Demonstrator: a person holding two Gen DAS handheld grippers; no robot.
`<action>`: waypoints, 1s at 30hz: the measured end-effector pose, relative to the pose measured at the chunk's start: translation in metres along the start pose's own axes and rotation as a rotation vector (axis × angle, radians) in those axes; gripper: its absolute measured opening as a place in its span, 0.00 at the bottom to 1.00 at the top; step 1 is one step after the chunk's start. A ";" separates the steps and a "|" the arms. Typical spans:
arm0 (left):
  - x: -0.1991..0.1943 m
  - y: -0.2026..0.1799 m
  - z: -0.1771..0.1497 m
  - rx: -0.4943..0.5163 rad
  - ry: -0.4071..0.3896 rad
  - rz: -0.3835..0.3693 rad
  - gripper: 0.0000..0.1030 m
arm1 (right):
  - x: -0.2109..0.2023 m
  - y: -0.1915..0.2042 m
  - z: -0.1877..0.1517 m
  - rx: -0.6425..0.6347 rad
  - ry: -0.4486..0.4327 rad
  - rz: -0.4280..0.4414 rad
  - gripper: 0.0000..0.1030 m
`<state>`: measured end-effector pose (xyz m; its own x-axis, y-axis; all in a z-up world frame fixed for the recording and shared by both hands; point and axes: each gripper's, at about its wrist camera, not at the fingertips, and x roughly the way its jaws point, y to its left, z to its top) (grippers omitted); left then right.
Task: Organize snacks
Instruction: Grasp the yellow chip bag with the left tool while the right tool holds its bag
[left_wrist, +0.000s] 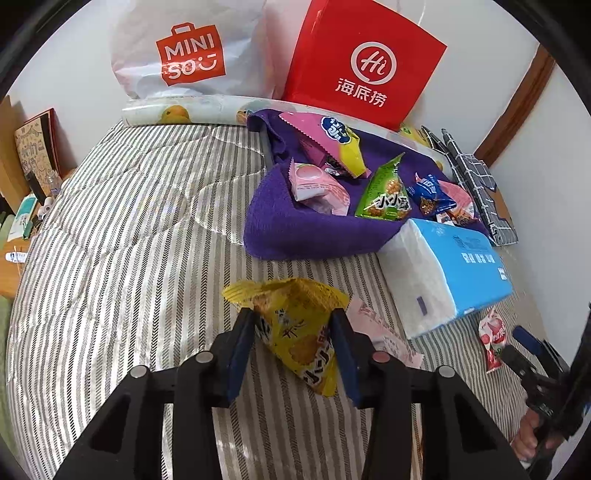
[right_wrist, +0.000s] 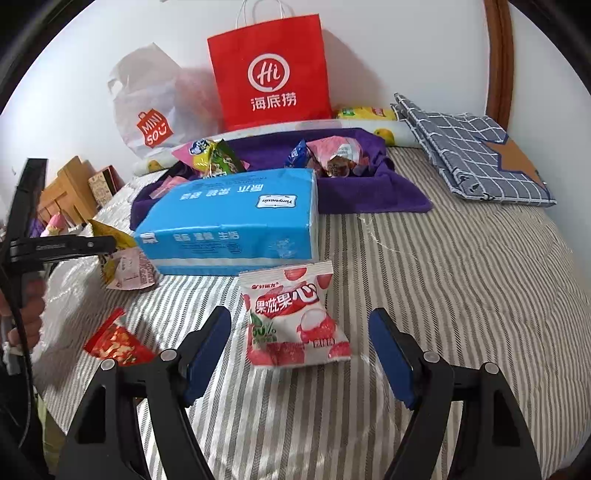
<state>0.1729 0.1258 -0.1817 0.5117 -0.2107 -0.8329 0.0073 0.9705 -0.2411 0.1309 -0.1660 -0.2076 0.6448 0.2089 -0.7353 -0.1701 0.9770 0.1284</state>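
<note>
Left gripper (left_wrist: 291, 332) is clamped on a yellow snack packet (left_wrist: 295, 328), lifted just before the purple towel (left_wrist: 295, 236) where other snacks are gathered. Right gripper (right_wrist: 299, 347) stands spread around a lychee packet (right_wrist: 295, 317) lying beside the tissue pack (right_wrist: 236, 225), apparently next for collection.

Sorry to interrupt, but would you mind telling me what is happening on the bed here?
A person is sorting snack packets with two handheld tools. The left tool is shut on a yellow snack packet, lifted above the striped bedspread. The right tool is open around a lychee packet. Other snacks already sit on the purple towel.
</note>
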 end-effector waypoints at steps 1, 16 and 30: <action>-0.002 0.000 -0.001 -0.001 0.000 0.000 0.36 | 0.006 0.001 0.002 -0.006 0.012 -0.004 0.74; 0.007 -0.002 0.008 0.001 -0.015 0.040 0.62 | 0.021 0.011 0.002 -0.085 0.071 -0.051 0.49; 0.010 -0.002 0.015 -0.041 -0.034 -0.036 0.35 | -0.020 -0.031 0.003 0.071 0.016 -0.105 0.49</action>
<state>0.1911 0.1240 -0.1816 0.5403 -0.2404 -0.8064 -0.0086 0.9567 -0.2909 0.1255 -0.2004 -0.1951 0.6439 0.1048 -0.7579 -0.0486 0.9942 0.0962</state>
